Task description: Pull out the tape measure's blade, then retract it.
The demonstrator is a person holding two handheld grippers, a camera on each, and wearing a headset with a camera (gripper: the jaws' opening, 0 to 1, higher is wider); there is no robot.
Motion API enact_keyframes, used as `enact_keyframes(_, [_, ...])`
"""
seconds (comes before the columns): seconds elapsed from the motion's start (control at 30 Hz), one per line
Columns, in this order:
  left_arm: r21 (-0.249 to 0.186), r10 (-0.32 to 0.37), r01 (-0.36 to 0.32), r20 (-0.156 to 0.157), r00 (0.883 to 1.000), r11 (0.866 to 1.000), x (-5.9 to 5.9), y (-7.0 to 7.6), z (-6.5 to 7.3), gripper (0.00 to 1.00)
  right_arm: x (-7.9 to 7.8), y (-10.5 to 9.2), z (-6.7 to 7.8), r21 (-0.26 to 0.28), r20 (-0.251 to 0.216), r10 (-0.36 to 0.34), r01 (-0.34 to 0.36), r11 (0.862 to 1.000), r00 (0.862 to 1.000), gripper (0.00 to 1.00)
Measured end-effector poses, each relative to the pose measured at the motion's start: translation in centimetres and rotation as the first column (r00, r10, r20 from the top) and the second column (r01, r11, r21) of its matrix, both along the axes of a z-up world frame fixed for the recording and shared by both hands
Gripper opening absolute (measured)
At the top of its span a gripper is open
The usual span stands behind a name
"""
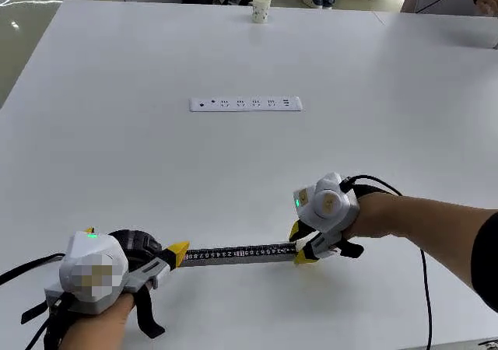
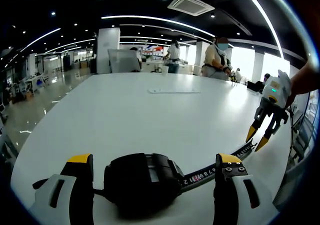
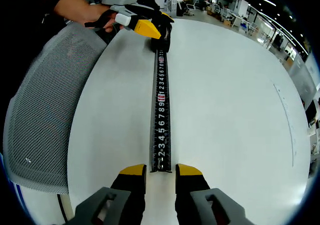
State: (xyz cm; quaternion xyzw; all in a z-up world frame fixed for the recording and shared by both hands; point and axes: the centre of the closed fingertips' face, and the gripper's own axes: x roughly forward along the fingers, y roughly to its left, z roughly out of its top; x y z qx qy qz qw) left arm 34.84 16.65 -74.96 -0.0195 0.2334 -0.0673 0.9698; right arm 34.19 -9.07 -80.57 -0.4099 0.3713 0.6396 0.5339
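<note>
Black and squat, the one tape measure case (image 2: 142,182) is lying between the jaws of the left gripper (image 2: 153,159). Its single blade (image 3: 161,110) is running straight out from there to the right gripper (image 3: 161,170), which is pinching the blade's free end with its jaws nearly together. The left jaws are standing either side of the case with a gap showing on the blade side, so I cannot tell whether they are actually pressing it (the fisheye is not helping).

That is making two grippers, one case and one blade. Ahead of both grippers on the white table (image 1: 117,132), one power strip (image 1: 245,103) is lying, and well beyond it one paper cup (image 1: 261,8) is standing.

The right gripper view is giving the blade's numerals and a grey mesh chair back (image 3: 45,120) to that gripper's left. The left gripper view is bringing in a person (image 2: 216,55) standing past the table's far edge.
</note>
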Motion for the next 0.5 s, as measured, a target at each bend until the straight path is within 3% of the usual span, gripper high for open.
enact_keyframes(0.13, [-0.002,0.004,-0.004,-0.001,1.000,1.000,0.03,0.07,-0.01,0.99,-0.10,-0.05,-0.10,-0.010,0.004,0.015,-0.015,1.000,1.000,0.14])
enact_keyframes(0.5, [0.009,0.010,-0.010,-0.008,1.000,1.000,0.05,0.18,-0.54,0.99,0.09,0.07,-0.37,-0.045,0.030,0.028,-0.027,0.999,0.999,0.11])
